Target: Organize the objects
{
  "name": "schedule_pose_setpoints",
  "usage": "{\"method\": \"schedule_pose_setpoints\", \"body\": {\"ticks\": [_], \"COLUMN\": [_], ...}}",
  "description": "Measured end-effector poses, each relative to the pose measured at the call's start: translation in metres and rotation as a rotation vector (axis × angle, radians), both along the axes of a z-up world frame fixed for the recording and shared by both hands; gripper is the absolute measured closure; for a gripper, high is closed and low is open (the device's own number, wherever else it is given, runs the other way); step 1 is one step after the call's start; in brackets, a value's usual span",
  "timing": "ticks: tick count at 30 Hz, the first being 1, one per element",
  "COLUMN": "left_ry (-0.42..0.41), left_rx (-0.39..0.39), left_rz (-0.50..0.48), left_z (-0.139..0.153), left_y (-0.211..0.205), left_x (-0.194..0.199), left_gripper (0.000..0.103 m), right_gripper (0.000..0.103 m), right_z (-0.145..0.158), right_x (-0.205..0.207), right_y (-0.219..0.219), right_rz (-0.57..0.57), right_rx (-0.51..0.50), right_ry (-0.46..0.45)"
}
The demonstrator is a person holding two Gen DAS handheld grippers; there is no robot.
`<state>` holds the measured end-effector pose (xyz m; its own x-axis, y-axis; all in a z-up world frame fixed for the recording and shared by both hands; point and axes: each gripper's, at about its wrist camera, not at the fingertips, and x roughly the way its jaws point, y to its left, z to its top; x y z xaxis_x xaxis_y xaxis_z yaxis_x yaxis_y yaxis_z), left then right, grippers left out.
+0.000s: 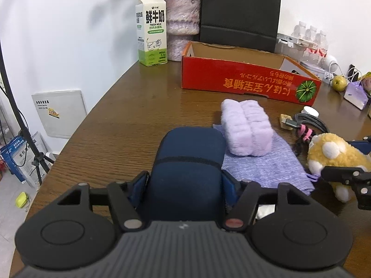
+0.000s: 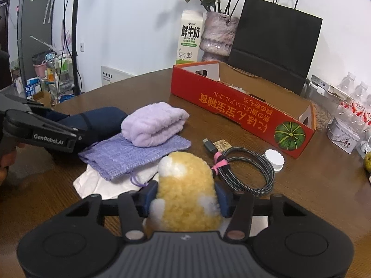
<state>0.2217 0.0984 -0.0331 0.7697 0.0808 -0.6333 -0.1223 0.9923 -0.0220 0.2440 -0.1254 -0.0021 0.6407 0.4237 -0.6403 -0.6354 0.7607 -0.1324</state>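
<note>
Clamping a navy pouch (image 1: 189, 169) at lower centre, the left gripper (image 1: 185, 185) risks dragging the lavender knit cloth (image 1: 262, 162); the right gripper (image 2: 185, 197) squeezes a yellow plush toy (image 2: 185, 185), which could slip.

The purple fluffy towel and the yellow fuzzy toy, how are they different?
The purple fluffy towel is folded and lies free on a knitted cloth; the yellow fuzzy toy is rounded, with white patches, squeezed in the right gripper. The towel sits farther back. Both look soft.
</note>
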Motion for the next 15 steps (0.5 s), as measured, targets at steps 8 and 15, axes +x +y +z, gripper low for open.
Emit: {"method": "schedule_pose_setpoints", "body": {"ticks": [8,15], "left_ry": [-0.043,-0.093], "left_rx": [-0.004,-0.006], "left_rz": [0.001,-0.001], "left_z": [0.015,0.036], "left_y": [-0.006,-0.013], "left_x": [-0.013,-0.019], "left_gripper": [0.037,0.037], "right_gripper": [0.053,0.056], "right_z": [0.005,0.014], "right_x": [-0.008,-0.013], "right_y": [-0.007,-0.011], "right_rz": [-0.013,-0.024], "right_rx": [0.024,0.055], "right_ry": [-0.013,-0.039]}}
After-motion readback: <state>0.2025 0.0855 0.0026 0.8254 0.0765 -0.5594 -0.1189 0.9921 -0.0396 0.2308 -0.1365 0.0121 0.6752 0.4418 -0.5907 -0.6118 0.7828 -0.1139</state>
